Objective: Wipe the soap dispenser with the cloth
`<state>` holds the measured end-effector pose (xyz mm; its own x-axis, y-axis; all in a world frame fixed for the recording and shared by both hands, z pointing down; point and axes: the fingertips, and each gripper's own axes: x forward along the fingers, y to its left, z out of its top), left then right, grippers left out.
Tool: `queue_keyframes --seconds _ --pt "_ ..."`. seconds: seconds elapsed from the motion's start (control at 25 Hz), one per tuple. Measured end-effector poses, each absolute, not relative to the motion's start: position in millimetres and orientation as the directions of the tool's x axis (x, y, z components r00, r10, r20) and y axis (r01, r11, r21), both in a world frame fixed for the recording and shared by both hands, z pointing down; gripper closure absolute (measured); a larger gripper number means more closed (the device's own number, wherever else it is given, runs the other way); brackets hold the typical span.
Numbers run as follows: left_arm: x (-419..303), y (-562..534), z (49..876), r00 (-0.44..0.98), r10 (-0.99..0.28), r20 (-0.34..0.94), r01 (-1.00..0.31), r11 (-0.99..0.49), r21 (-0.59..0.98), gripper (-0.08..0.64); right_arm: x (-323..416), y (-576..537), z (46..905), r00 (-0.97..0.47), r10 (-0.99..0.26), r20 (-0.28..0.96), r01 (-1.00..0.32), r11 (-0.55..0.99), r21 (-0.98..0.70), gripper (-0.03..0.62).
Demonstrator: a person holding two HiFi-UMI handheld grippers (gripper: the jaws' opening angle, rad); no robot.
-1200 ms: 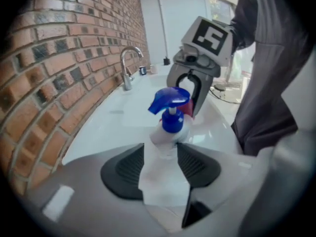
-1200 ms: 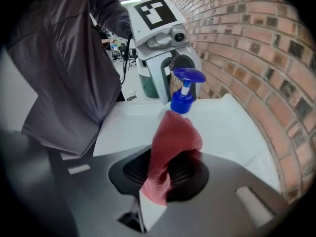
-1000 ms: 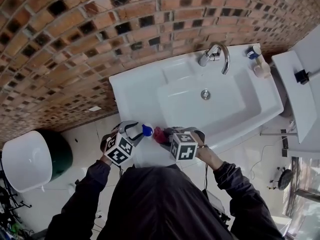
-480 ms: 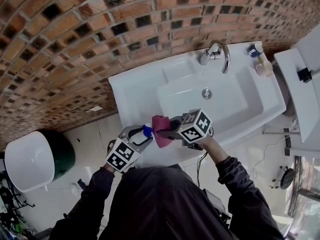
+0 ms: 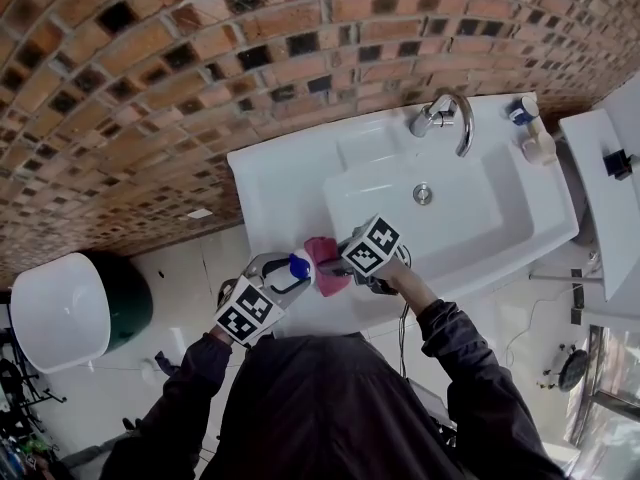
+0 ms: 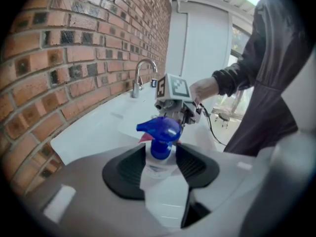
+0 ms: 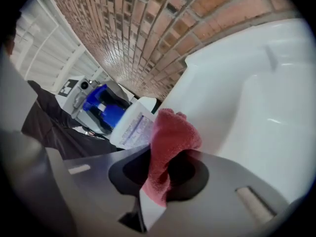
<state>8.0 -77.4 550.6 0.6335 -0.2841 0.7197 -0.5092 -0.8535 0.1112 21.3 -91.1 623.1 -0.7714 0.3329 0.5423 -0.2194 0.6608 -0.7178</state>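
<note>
The soap dispenser (image 6: 159, 174), a white bottle with a blue pump (image 5: 298, 265), is tilted and clamped between the black pads of my left gripper (image 6: 160, 157), below the sink's front edge in the head view. My right gripper (image 7: 165, 169) is shut on a bunched red cloth (image 7: 170, 144). The cloth (image 5: 325, 258) sits right beside the pump and against the bottle's labelled side (image 7: 132, 127). In the left gripper view the right gripper (image 6: 173, 100) shows just behind the pump, and the pump hides most of the cloth there.
A white sink (image 5: 270, 183) with a chrome tap (image 5: 445, 118) stands against the brick wall. A second bottle (image 5: 530, 133) rests on its far right corner. A white bowl-shaped fixture (image 5: 55, 313) sits on the floor at left. A white cabinet (image 5: 600, 188) is at right.
My right gripper has rolled over and carried the red cloth left, up against the dispenser's pump side. The left gripper with the dispenser has shifted only slightly.
</note>
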Motion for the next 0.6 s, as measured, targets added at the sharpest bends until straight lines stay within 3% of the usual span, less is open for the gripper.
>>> queue_keyframes --seconds 0.16,0.32,0.48,0.6 --pt "9 -78 550 0.631 -0.292 0.719 -0.515 -0.85 0.107 0.356 23 -87 652 -0.678 0.276 0.682 -0.297 0.746 -0.597 0.523" --pt "8 -76 551 0.586 -0.334 0.738 -0.573 -0.815 0.086 0.348 26 -88 651 -0.672 0.225 0.706 -0.317 0.773 -0.549 0.522" --pt "3 -65 552 0.531 -0.385 0.755 -0.68 -0.725 0.11 0.244 27 -88 647 -0.678 0.186 0.711 -0.337 0.781 -0.526 0.522" --pt "6 -52 560 0.514 -0.382 0.768 -0.728 -0.668 0.156 0.212 27 -86 636 -0.678 0.14 0.722 -0.344 0.808 -0.479 0.522"
